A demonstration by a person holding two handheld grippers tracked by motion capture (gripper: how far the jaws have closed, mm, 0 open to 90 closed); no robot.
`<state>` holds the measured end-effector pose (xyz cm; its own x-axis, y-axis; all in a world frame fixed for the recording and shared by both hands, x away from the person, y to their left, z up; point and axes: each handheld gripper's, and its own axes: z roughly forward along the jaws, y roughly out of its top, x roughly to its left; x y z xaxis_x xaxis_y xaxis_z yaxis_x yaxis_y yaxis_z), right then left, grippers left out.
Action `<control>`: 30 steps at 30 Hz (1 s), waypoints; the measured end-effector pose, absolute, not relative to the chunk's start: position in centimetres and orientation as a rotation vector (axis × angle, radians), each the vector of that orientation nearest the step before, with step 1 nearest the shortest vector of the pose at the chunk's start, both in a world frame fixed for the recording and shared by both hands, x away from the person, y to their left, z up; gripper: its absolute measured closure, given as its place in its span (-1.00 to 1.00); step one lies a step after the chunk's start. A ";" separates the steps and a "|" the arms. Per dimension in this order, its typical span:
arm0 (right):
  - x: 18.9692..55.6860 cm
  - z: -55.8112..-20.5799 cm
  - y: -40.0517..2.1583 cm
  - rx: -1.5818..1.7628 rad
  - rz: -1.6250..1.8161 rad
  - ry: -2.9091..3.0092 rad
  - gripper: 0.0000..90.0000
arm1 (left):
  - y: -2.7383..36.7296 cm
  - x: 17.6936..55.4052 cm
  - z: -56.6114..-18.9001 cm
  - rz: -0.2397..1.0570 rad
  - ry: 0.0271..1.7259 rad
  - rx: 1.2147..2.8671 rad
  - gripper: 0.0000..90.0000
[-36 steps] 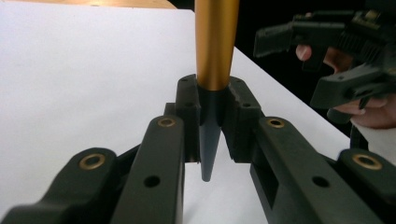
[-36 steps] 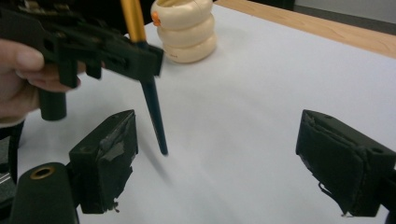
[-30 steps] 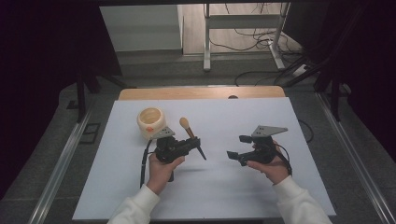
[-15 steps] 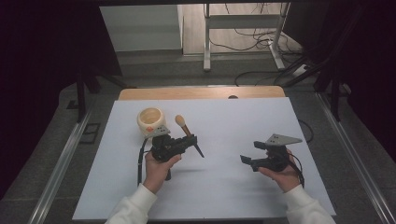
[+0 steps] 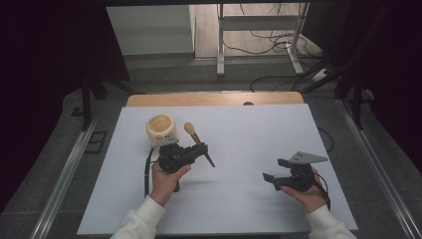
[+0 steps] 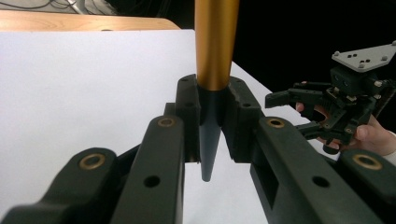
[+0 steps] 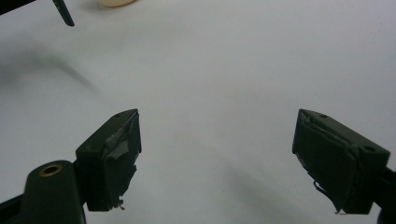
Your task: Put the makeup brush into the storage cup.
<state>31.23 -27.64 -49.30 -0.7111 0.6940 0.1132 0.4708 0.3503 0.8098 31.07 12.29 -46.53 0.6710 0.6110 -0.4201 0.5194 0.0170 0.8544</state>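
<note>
At right near edge, right gripper [image 5: 272,179] has backed off from centre, jaws wide, empty. Left gripper [image 5: 199,152] clamps the brush [image 5: 195,137] beside the cup [image 5: 161,130] — probably handover done.

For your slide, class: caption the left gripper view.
Left gripper clamps a brush handle above the white table.

This looks like a lab or recording studio rather than a home. A white sheet [image 5: 239,199] covers a wooden table [image 5: 214,98] ringed by dark curtains, metal rails [image 5: 64,174] run along both side edges, and loose cables [image 5: 268,37] trail over the floor past the far edge.
</note>
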 end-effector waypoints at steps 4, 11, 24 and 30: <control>30.9 -49.4 -28.2 1.058 1.294 2.353 -0.64 | 12.6 31.1 -46.4 0.093 0.944 1.624 0.74; 30.6 -49.5 -28.6 1.066 1.301 2.330 -0.64 | 12.8 31.1 -46.2 0.087 0.947 1.603 0.74; 30.7 -49.4 -28.4 1.078 1.301 2.328 -0.66 | 13.3 30.9 -44.7 0.098 0.944 1.556 0.74; 30.9 -49.5 -28.4 1.078 1.304 2.330 -0.66 | 13.8 31.3 -43.9 0.122 0.955 1.535 0.74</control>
<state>30.87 -28.43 -49.46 -0.6905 0.7127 0.1234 0.4782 0.3218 0.8172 31.33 13.76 -43.85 0.6500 0.6186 -0.4414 0.4878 0.1058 0.8665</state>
